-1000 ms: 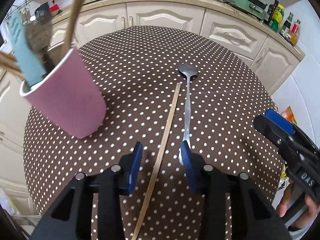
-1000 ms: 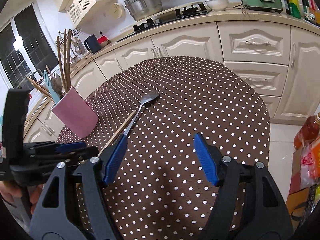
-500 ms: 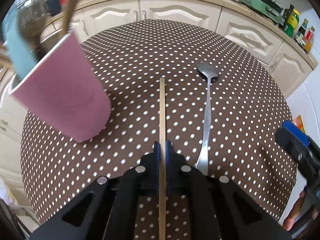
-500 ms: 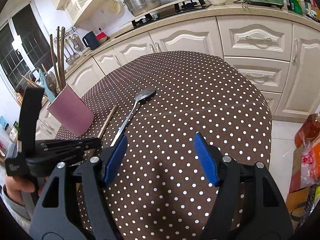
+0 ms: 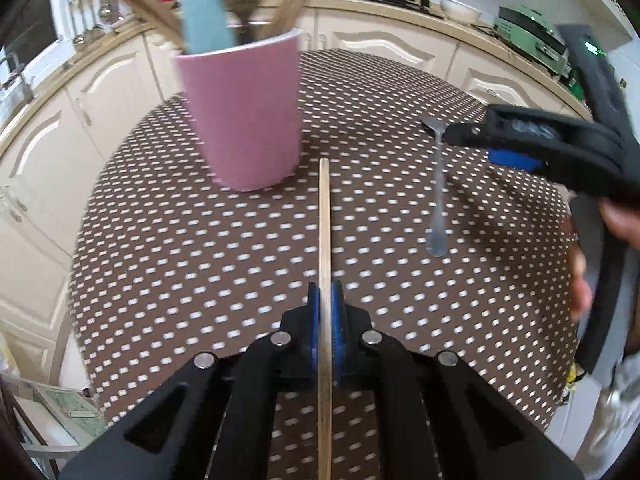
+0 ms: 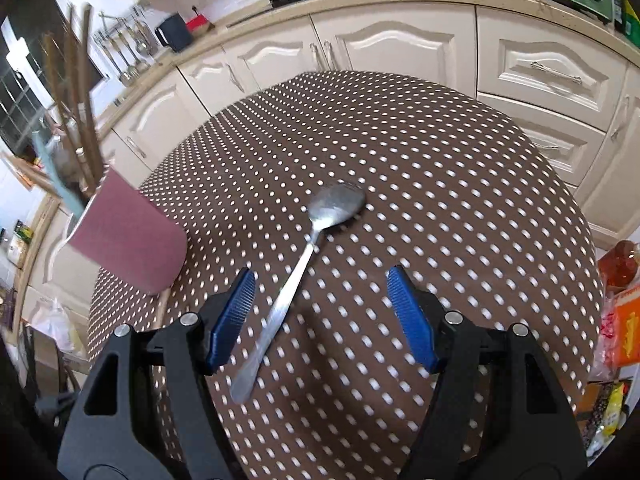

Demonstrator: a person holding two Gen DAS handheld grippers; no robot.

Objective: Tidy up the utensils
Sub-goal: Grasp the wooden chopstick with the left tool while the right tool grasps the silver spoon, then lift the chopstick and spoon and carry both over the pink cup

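Cream kitchen cabinets curve behind a round table under a brown cloth with white polka dots (image 5: 168, 248), on which the utensils sit. Nearest in the left wrist view, the left gripper (image 5: 325, 330) is clamped tight on a long, thin, pale wooden chopstick (image 5: 325, 240), its blue pads pressed against both sides; the stick runs straight ahead from the jaws, its far tip ending just beside the base of a pink cup (image 5: 244, 112). That cup stands upright and holds several wooden sticks, a light blue handle and a dark metal utensil. To the right, a slim, plain silver metal spoon (image 6: 308, 264) lies flat on the cloth, bowl away and handle pointing back toward the person. The right gripper (image 6: 320, 312), angled downward, hangs over the spoon with its jaws spread wide, one blue pad on each side of the handle and neither touching it. A hand (image 5: 600, 248) grips that tool's black handle at the right edge.
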